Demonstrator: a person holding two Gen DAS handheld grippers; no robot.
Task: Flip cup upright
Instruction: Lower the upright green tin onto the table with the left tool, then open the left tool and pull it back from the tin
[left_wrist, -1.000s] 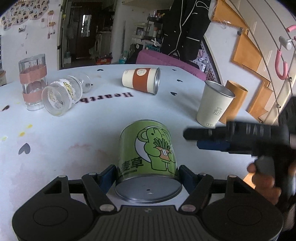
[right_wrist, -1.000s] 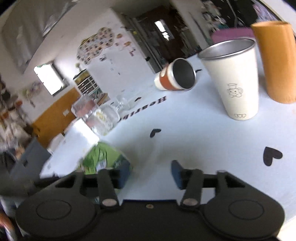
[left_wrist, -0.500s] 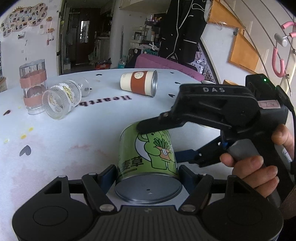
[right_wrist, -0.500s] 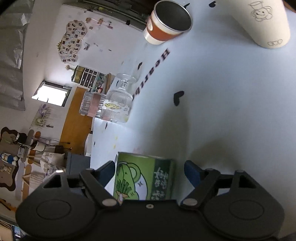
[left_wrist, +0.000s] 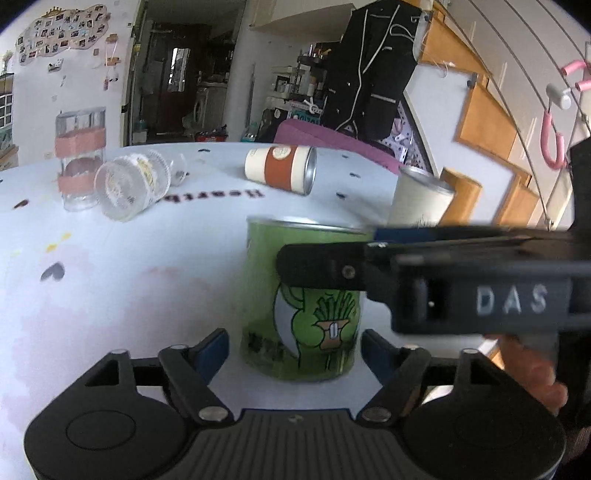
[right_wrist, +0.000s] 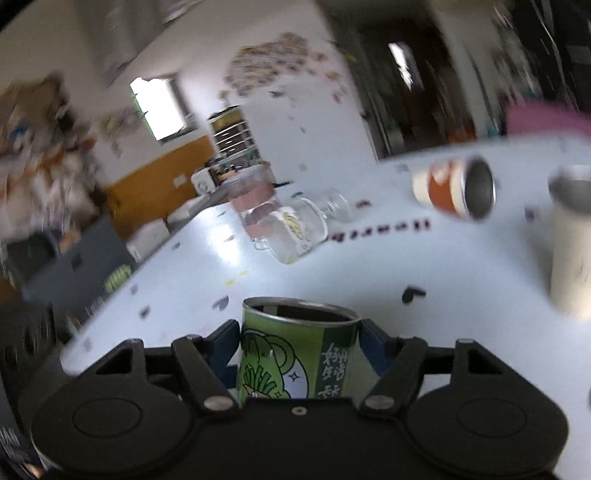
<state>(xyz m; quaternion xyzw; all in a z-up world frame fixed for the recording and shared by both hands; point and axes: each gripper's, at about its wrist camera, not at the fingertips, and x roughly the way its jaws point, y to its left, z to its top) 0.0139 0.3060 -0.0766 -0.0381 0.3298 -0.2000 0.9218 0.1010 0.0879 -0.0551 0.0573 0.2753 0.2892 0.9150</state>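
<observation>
Where blur smears, green cup's (right_wrist: 299, 354) base hidden.

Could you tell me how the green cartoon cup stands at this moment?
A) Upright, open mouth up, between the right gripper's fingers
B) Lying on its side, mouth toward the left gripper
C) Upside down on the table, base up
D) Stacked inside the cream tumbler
A: the green cup stands upright with its open rim on top, the right gripper closed on its sides.
</observation>
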